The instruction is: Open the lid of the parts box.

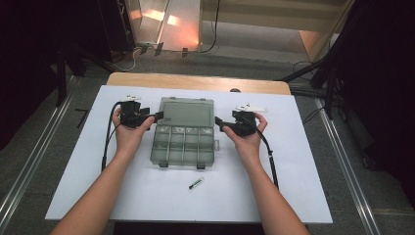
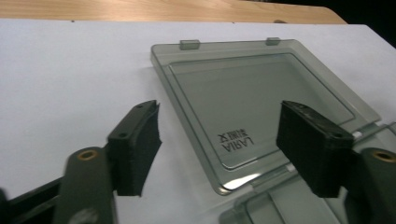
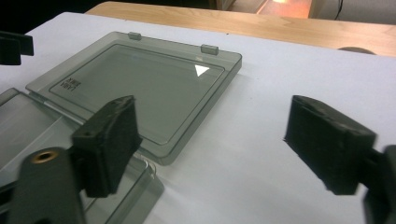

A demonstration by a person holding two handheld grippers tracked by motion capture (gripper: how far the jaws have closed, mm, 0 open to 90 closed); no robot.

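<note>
We have the grey organiser box [image 1: 183, 132] lying opened out flat in the middle of the white sheet [image 1: 73, 161], its lid [image 1: 187, 111] folded back on the far side of the compartment tray [image 1: 182, 147]. Our left gripper [image 1: 155, 116] sits just beside the left hinge corner of the box, our right gripper [image 1: 219, 123] just beside the right one. Both stand with jaws well apart and nothing between the pads; in the left gripper view the lid [image 2: 252, 102] lies beyond the open jaws, untouched.

The risks we see: the lid is light and rests free, so a trailing jaw could catch its edge and flip it shut or drag the whole box sideways. The small dark pin [image 1: 195, 184] lies loose near the box's front edge, well apart from both grippers; a sleeve or cable sweeping back could roll it off the sheet.
</note>
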